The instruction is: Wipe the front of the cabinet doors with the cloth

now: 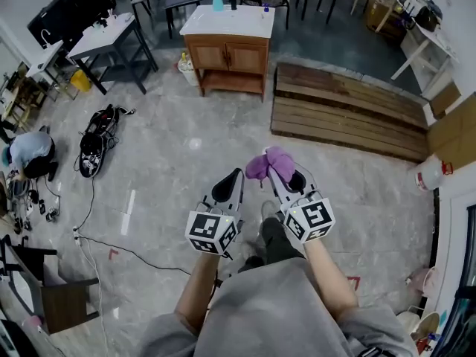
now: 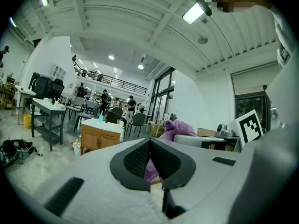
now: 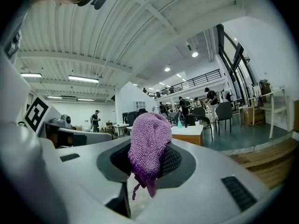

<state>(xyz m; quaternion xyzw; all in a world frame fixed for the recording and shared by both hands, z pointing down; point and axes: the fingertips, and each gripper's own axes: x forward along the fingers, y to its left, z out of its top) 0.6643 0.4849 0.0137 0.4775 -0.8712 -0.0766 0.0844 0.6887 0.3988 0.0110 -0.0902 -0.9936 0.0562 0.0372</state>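
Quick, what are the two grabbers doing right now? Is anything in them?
Left gripper: closed, holding nothing.
Right gripper: closed on a fuzzy purple knitted cloth.

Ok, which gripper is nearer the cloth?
Right. The right gripper is shut on the cloth, which bunches at its tip. The left gripper, shut, sits just to the cloth's left.
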